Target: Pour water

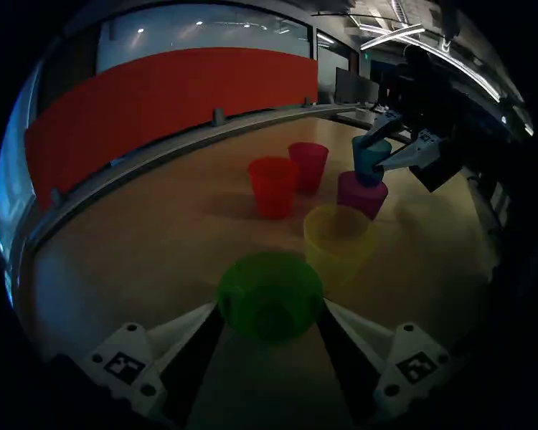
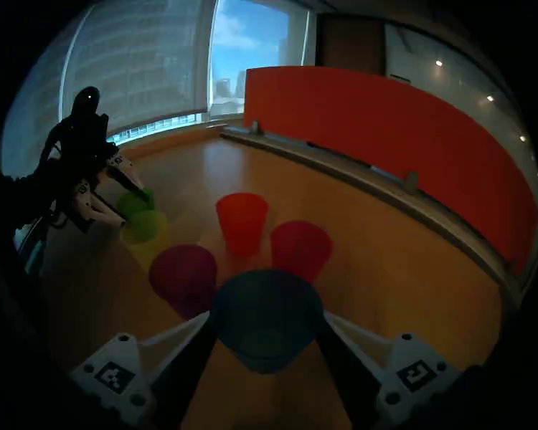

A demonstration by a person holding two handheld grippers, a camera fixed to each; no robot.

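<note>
Wooden tabletop (image 1: pixel 147 236), red partition panel (image 1: pixel 168 93) along its far edge, dim room.

Left gripper view: left gripper (image 1: pixel 269 309) has its fingers pinching a green cup (image 1: pixel 270 287) from both sides, mouth up, just short of the yellow cup (image 1: pixel 337 240). Beyond stand a red cup (image 1: pixel 273 186), a magenta cup (image 1: pixel 308 165) and a purple cup (image 1: pixel 362 195). Farther off, right gripper (image 1: pixel 375 150) has its fingers closed on a teal cup (image 1: pixel 368 163) right above the purple one, roughly upright.

Right gripper view: teal cup (image 2: pixel 267 319) clamped between the near fingers, purple cup (image 2: pixel 184 276) just beside it, low-left; red and magenta behind. At far left, left gripper (image 2: pixel 134 204) carries the green cup over the yellow cup (image 2: pixel 145 240). Water level in any cup: cannot tell, too dark.

Read: both held cups look lined up over receivers, pour not yet started. Next move needs a slow wrist roll, lip kept inside the receiver's rim, and a firm grip so the cup doesn't slip.
</note>
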